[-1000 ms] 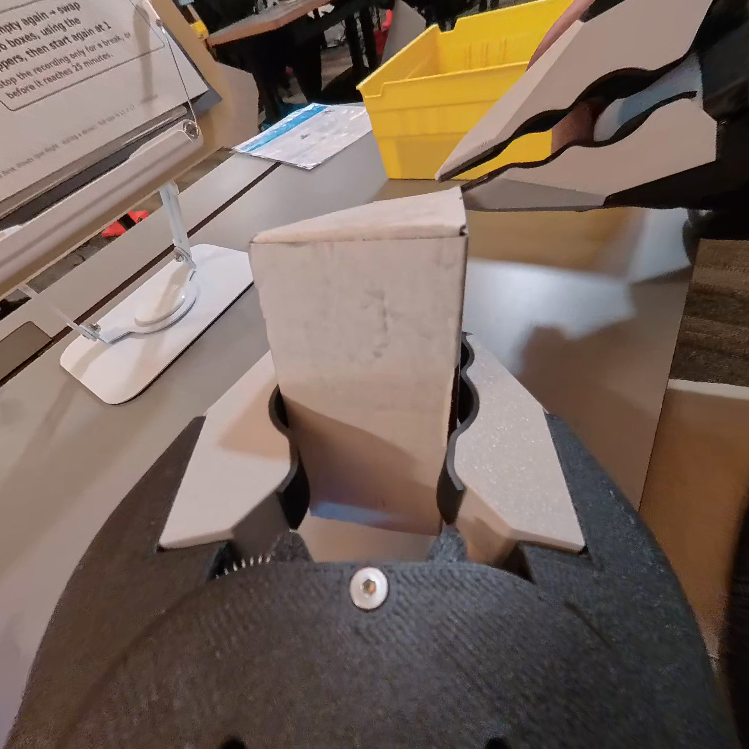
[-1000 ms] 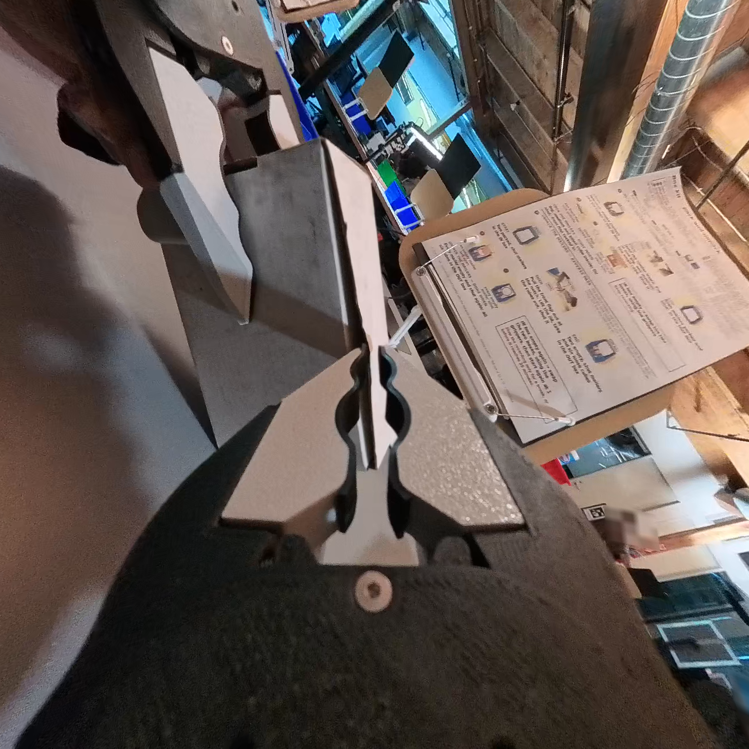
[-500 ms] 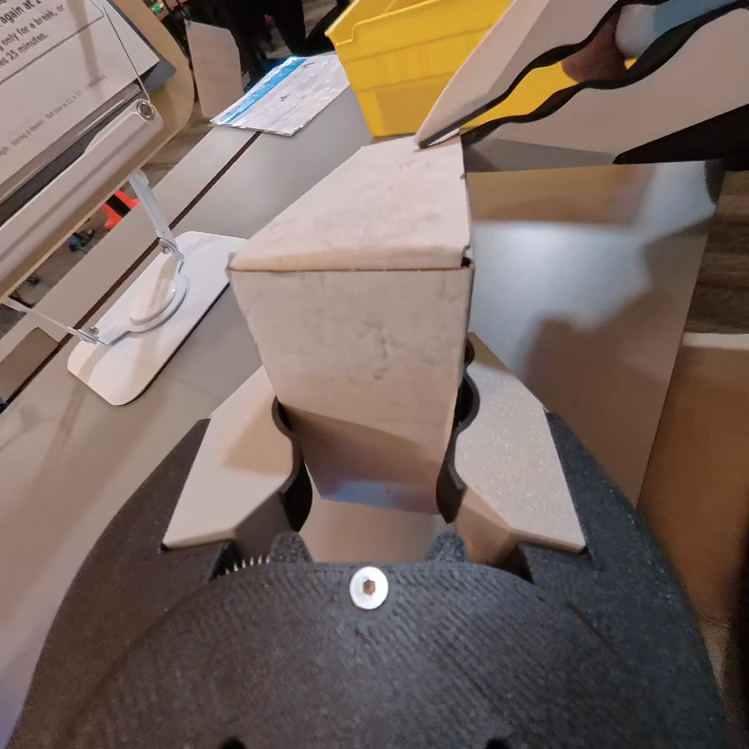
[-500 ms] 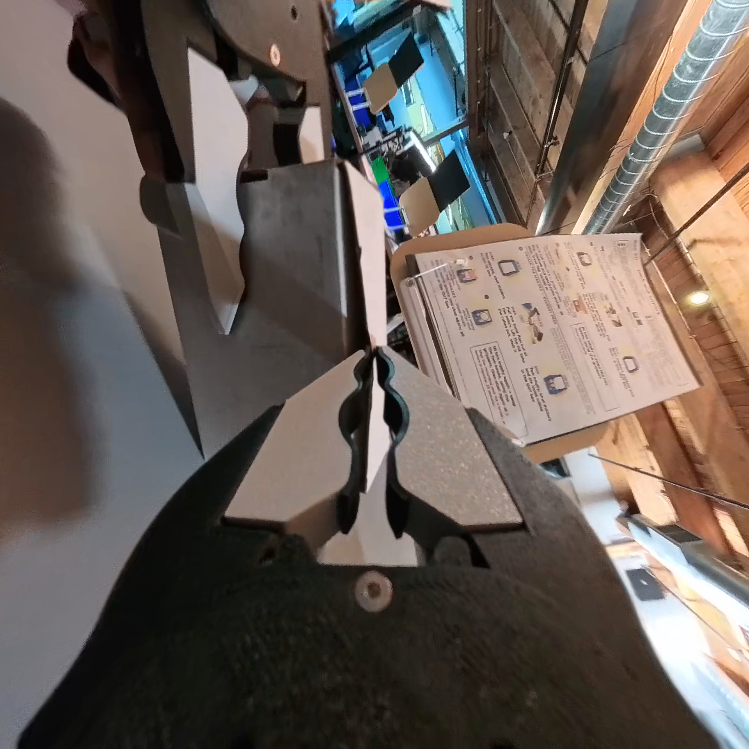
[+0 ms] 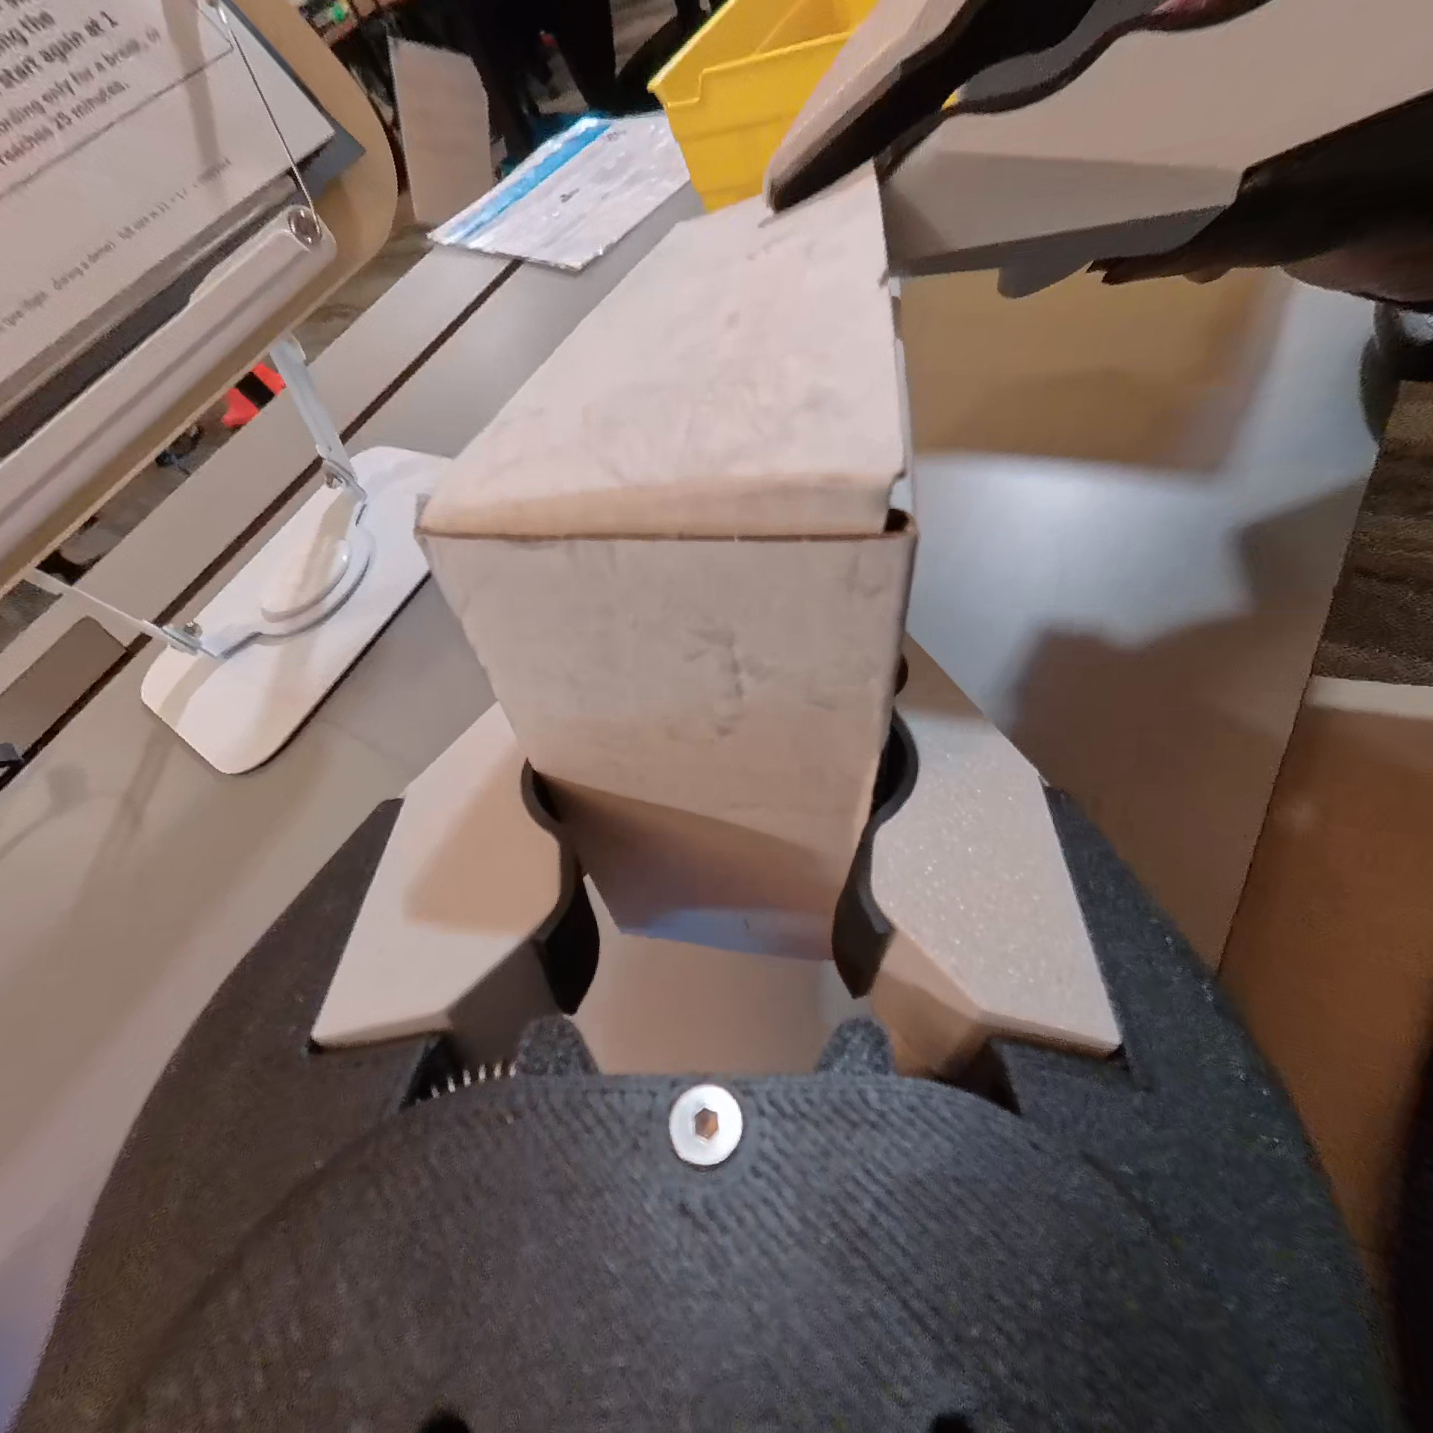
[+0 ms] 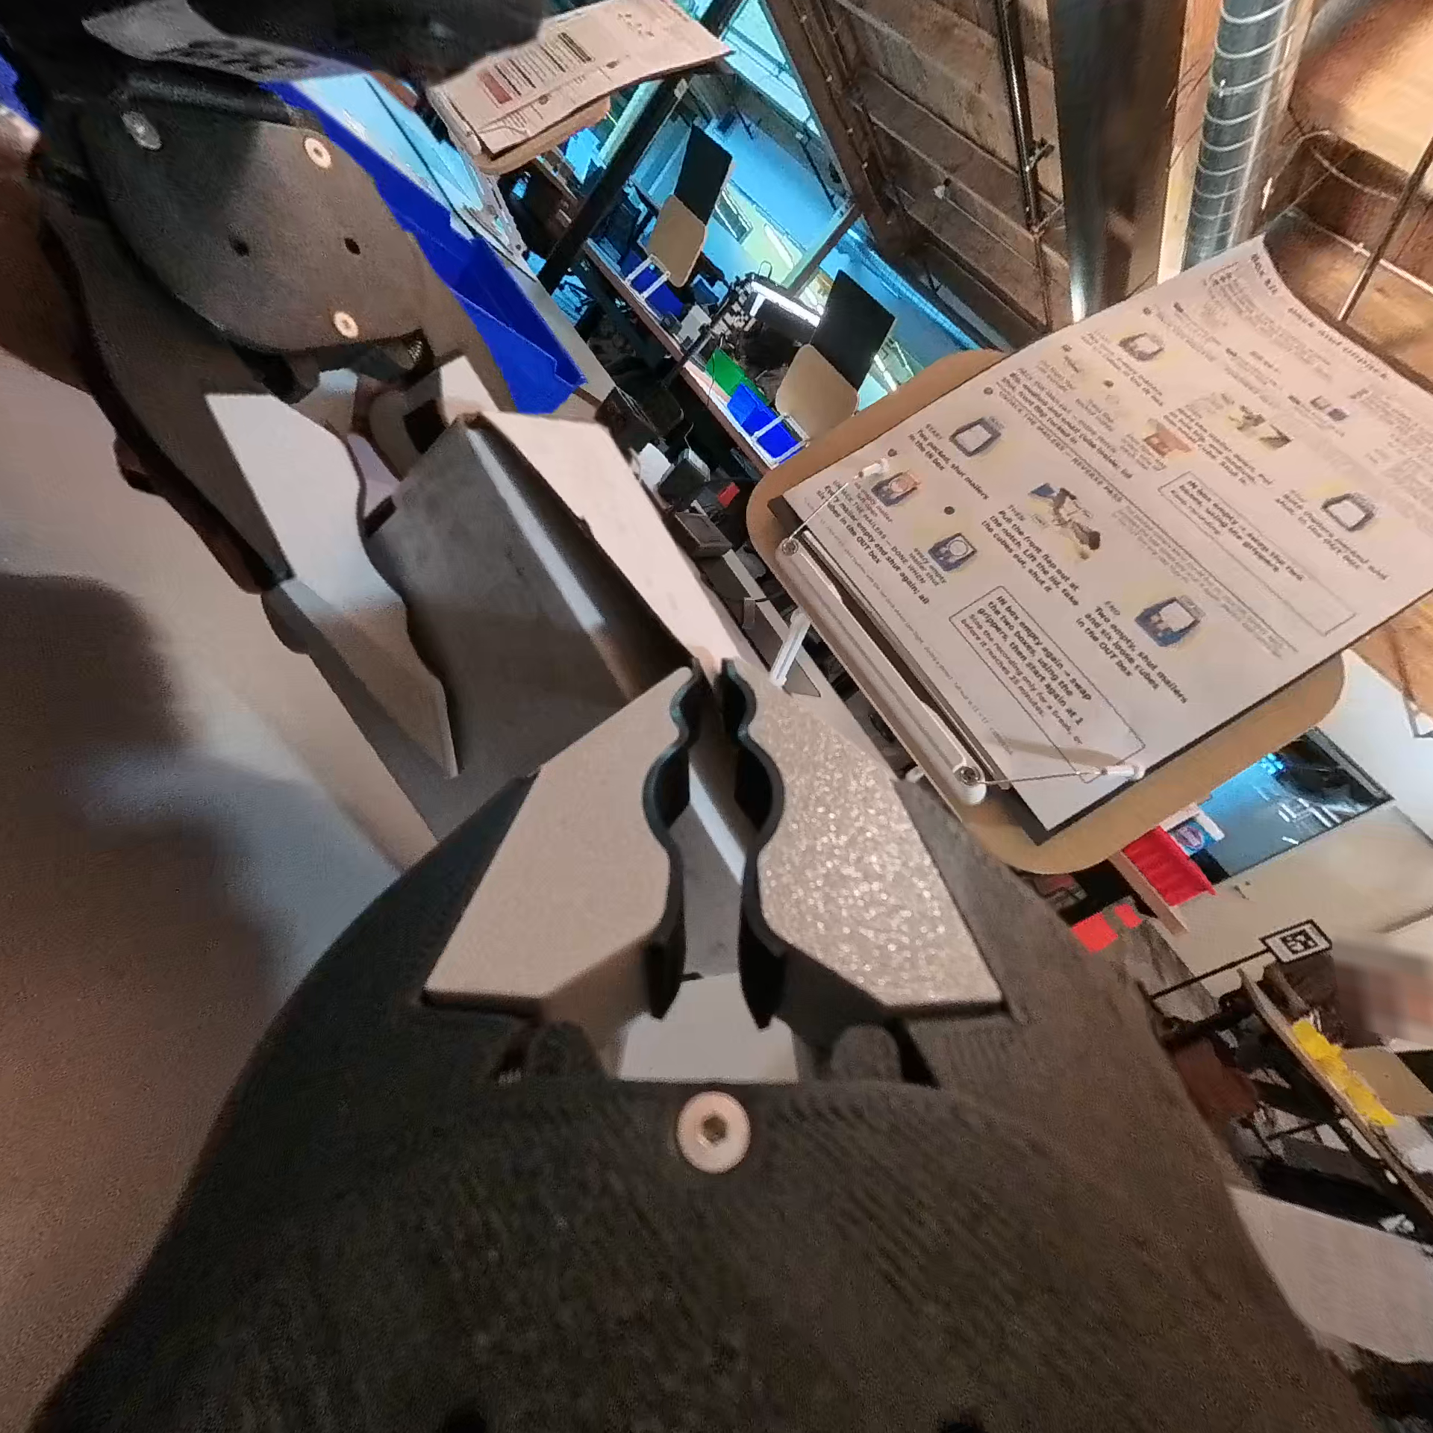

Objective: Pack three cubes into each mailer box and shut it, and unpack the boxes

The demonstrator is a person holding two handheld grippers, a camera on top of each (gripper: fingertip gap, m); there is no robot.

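Note:
A brown cardboard mailer box (image 5: 682, 481) is held off the grey table (image 5: 116, 853), with its lid down. My left gripper (image 5: 713, 768) is shut on the box's near end, one finger on each side wall. My right gripper (image 5: 830, 217) comes in from the upper right and pinches the box's far right corner. In the right wrist view my right gripper (image 6: 709, 678) is shut on a thin edge of the box's pale panel (image 6: 612, 512). The left gripper's finger (image 6: 349, 612) shows against the box's dark side (image 6: 504, 589). No cubes are in view.
A yellow bin (image 5: 744, 101) stands at the back of the table, with a blue-and-white plastic bag (image 5: 558, 194) to its left. An instruction sheet on a stand (image 5: 116, 155) with a white base (image 5: 264, 643) is at left. A tall cardboard wall (image 5: 1318, 930) rises at right. My right fingertips sit around 9 cm from my left ones. To reach the white base (image 5: 264, 643) in a straight line is about 30 cm for my left fingers, about 40 cm for my right.
The box has tipped so that its top face now shows in the left wrist view. Both grippers keep their hold, and the right gripper has rolled with the box.

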